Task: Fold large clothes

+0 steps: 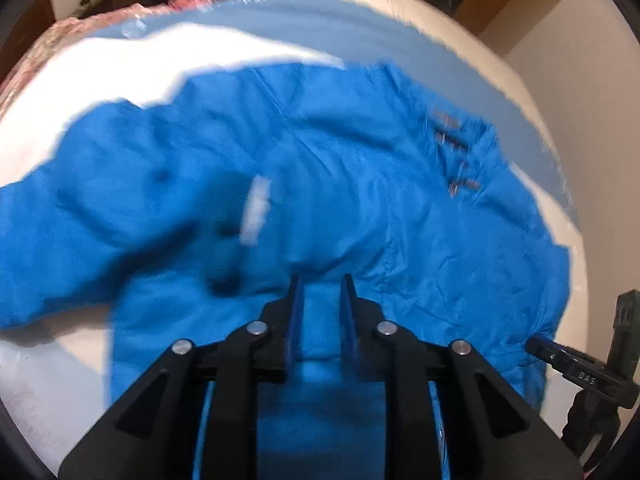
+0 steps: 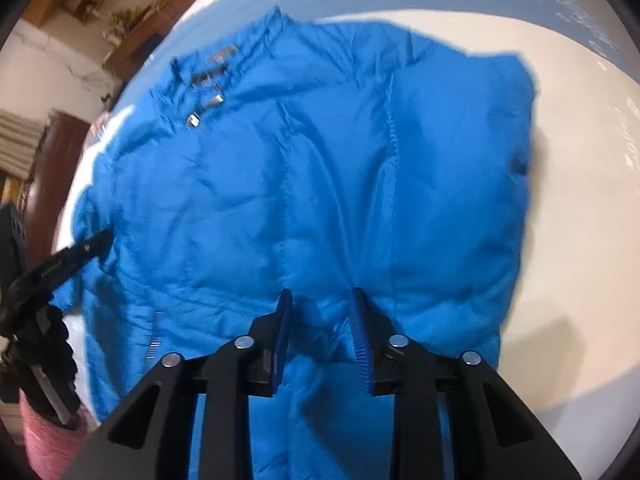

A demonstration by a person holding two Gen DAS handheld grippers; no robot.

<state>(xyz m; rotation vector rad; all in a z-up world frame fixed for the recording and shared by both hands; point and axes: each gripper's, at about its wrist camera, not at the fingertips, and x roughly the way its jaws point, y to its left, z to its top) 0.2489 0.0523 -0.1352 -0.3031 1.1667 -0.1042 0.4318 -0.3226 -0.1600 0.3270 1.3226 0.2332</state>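
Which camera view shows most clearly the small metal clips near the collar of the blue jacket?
The right wrist view: there the metal clips look sharp and bright on the blue jacket. In the left wrist view the same clips are blurred, dark, and hard to count.

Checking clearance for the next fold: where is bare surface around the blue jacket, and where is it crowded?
Bare white bed surface lies along the blue jacket's edge in the right wrist view, and beyond its sleeve in the left wrist view. Crowded: the near hem, where the left gripper and right gripper hover.
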